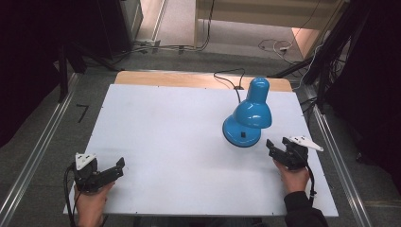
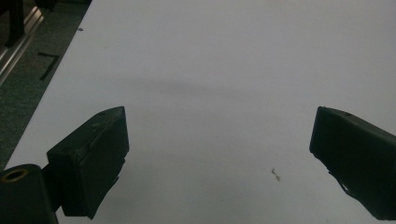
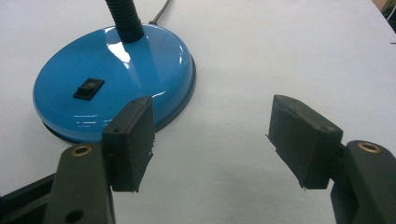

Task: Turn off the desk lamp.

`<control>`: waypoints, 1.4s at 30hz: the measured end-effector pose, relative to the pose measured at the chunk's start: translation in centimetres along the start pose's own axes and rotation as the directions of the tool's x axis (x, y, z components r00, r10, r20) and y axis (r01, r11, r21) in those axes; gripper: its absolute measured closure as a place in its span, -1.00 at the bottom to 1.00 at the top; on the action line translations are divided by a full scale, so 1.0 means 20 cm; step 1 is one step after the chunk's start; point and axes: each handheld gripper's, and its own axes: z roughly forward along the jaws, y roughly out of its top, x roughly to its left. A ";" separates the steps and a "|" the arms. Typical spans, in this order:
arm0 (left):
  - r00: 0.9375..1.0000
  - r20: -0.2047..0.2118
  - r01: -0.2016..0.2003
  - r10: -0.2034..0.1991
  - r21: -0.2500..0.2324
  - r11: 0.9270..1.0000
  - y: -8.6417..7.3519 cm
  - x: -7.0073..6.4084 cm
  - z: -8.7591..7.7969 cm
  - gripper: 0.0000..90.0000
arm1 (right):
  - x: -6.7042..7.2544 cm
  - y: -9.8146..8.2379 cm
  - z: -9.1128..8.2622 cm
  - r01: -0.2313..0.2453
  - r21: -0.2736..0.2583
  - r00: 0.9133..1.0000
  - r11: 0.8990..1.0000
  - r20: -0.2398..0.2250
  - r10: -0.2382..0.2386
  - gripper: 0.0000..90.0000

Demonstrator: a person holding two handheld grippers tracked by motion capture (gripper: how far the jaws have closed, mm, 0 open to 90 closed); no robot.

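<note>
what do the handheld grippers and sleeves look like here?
Both grippers, left gripper and right gripper, are black with two blocky jaws, brass-coloured pivot bushings, a pale three-cornered top plate and a trailing black cable. The right forearm wears a dark sleeve.

No readable text, labels or numbers anywhere.

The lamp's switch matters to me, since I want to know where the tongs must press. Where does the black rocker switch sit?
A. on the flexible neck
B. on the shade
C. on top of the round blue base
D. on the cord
C: in the right gripper view the black switch sits on the glossy top of the lamp's blue base, beside the foot of the black neck.
</note>
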 end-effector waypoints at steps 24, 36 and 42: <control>1.000 0.002 -0.001 0.001 0.000 1.000 0.00 0.00 0.00 -0.88 | -0.10 -0.04 -0.07 0.013 0.011 0.999 1.000 0.042 -0.013 -0.34; 1.000 0.003 0.000 0.000 -0.003 1.000 0.00 0.00 0.00 -0.88 | -0.13 -0.05 -0.11 0.005 0.013 0.999 1.000 0.049 -0.006 -0.34; 1.000 0.003 -0.002 0.002 -0.001 1.000 0.00 0.00 0.00 -0.88 | -0.14 -0.06 -0.13 -0.003 0.010 0.999 1.000 0.048 0.002 -0.34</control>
